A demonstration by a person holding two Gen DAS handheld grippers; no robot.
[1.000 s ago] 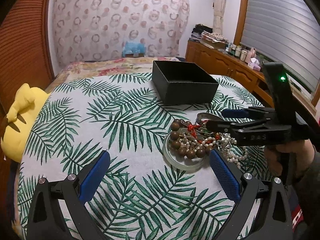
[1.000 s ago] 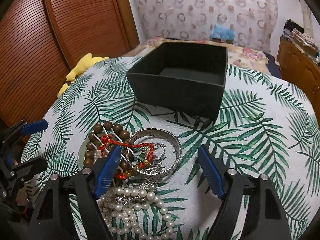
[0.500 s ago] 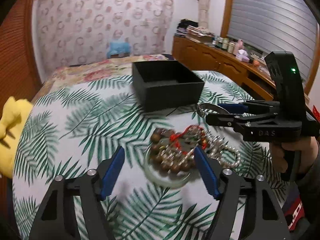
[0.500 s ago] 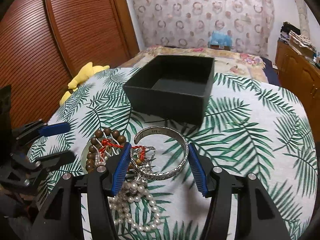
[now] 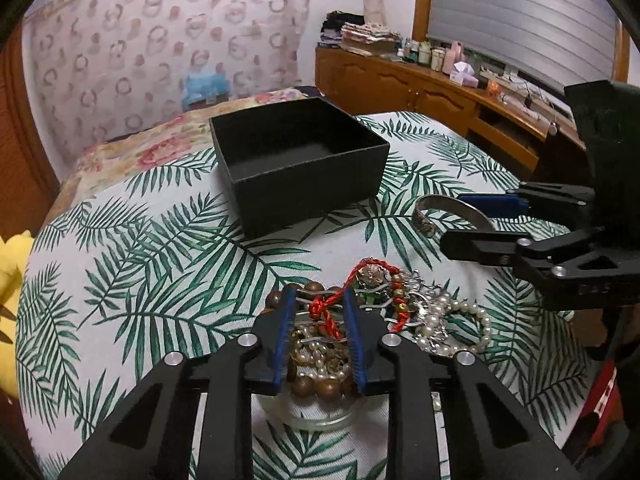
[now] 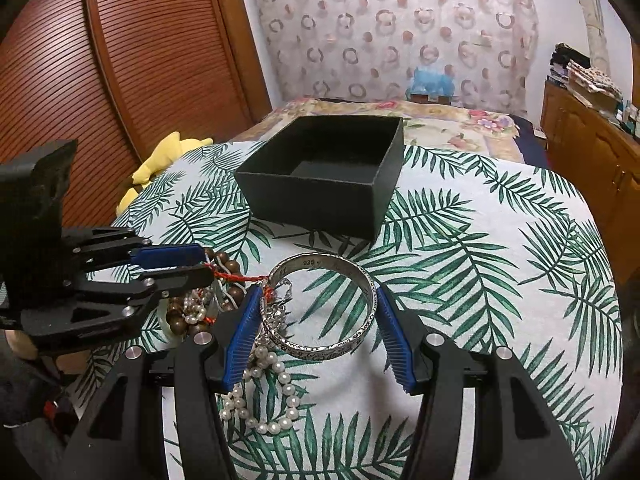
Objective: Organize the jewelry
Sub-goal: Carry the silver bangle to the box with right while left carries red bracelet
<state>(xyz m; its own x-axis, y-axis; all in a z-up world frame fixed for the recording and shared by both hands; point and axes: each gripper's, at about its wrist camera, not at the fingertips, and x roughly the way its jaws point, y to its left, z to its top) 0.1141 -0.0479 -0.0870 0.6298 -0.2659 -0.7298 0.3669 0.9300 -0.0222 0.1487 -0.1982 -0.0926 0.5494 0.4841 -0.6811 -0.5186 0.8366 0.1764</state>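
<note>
1. Left wrist view — palm-leaf tablecloth (image 5: 152,264) covers a round table; a floral bedspread (image 5: 132,152) lies beyond it, with a ring-patterned curtain (image 5: 160,40) behind and a wooden sideboard (image 5: 432,88) under a shuttered window at right. A yellow plush toy (image 5: 12,272) shows at the left edge.
2. An open black box (image 5: 304,172) stands on the cloth past the jewelry pile (image 5: 360,320), well apart from it.
3. The left gripper (image 5: 318,308) points steeply down over the pile, which sits partly in a small glass dish (image 5: 316,416). Its jaws have just been closing and stand narrow, with a red cord (image 5: 332,300) and brown wooden beads (image 5: 320,388) between the blue pads; whether the pads press on them I cannot tell.
4. Right wrist view — same cloth, a slatted wooden door (image 6: 100,80) at left, the box straight ahead.
5. The right gripper (image 6: 316,312) angles down, its blue pads set against opposite sides of a silver bangle (image 6: 324,308) — clamped on it. A chain and a pearl strand (image 6: 264,396) hang off the bangle's left side, touching the left pad.
</note>
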